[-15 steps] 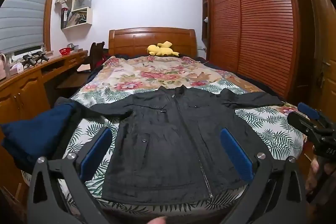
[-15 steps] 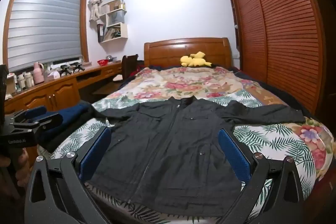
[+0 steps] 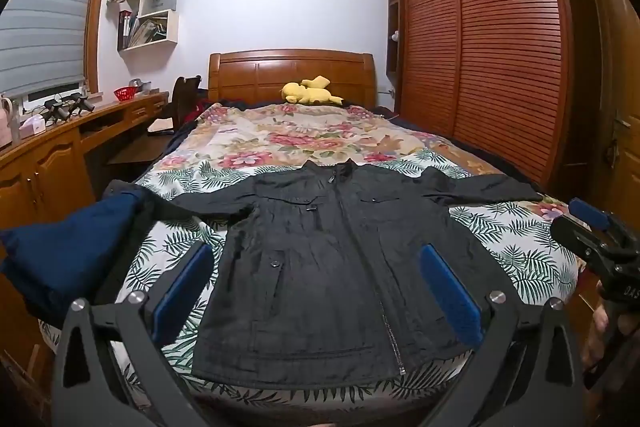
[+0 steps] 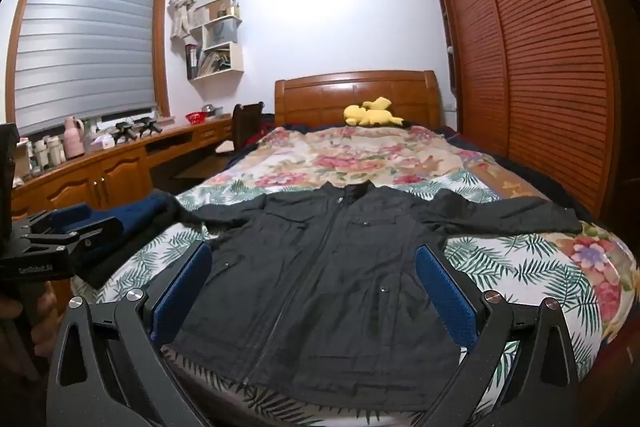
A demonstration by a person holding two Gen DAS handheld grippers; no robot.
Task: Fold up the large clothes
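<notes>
Left wrist view: left hand-held gripper (image 3: 316, 291) was spread fully wide, blue pads apart, nothing between them, hovering above the lower half of the black jacket (image 3: 332, 267). Jacket lay face up and zipped on the bed (image 3: 520, 247), both sleeves stretched out sideways, collar toward the headboard (image 3: 292, 71), hem at the near bed edge. A folded navy garment (image 3: 68, 251) sat at the bed's left corner, touching the jacket's left sleeve end. Right hand-held gripper (image 3: 592, 223) showed at the right edge, off the bed side, held by a hand (image 3: 604, 323); its opening was unclear from here. Red basket (image 3: 125, 93) stood on the wooden worktop (image 3: 60, 135); contents too small to tell. Wall shelf boxes (image 3: 150, 11) held books and papers. Yellow plush toy (image 3: 310, 91) lay by the headboard. Right wrist view: right hand-held gripper (image 4: 314, 291) was also fully spread and empty, over the jacket (image 4: 340, 267) lower half. Left hand-held gripper (image 4: 60, 231) appeared at the left edge near the navy garment (image 4: 136, 215). Red basket (image 4: 196, 117) was on the worktop (image 4: 120, 155), with a pink jug (image 4: 74, 137) further along. Louvred wardrobe (image 4: 540, 67) ran along the right.
</notes>
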